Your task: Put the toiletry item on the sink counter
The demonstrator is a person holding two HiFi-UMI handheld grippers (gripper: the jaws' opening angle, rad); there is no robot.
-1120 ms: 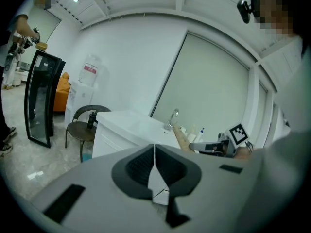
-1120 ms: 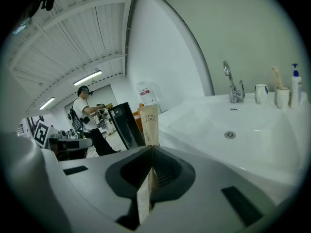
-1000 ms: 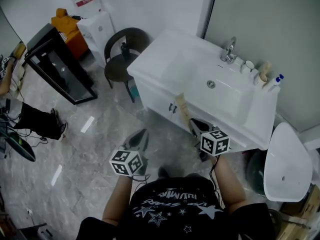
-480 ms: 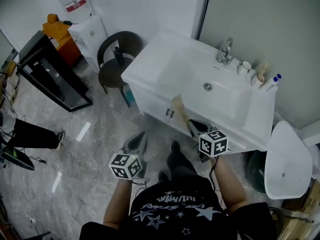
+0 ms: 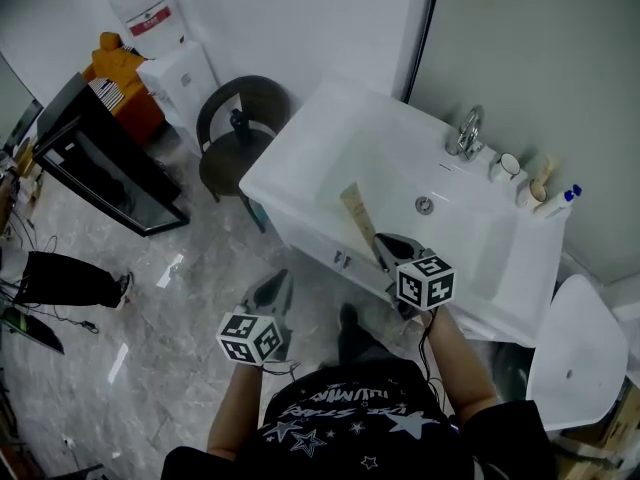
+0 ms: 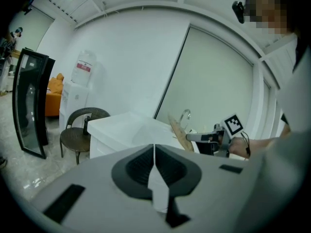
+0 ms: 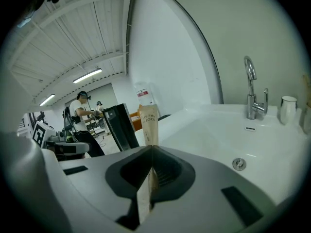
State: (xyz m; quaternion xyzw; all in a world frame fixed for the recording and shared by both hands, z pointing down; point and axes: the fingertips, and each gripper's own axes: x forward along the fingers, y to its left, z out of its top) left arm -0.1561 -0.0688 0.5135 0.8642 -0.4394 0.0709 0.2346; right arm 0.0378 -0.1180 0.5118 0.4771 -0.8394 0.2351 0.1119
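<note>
Now we hold the tube (image 5: pixel 357 213) clamped between the closed jaws of our right gripper (image 5: pixel 383 245), raised over the front edge of the sink counter (image 5: pixel 300 158). Our left gripper (image 5: pixel 279 286) hangs closed and empty, short of that edge. We judge it best to carry the tube to the flat left end, clear of the basin (image 5: pixel 450 218), lay it flat, then release. We count one tube, one tap (image 5: pixel 466 131), two grippers.

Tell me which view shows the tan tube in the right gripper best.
The head view: the tan tube shows almost whole, sticking out of the right gripper above the sink counter. The right gripper view shows its printed front part rising from the shut jaws. The left gripper view shows it small and far.
</note>
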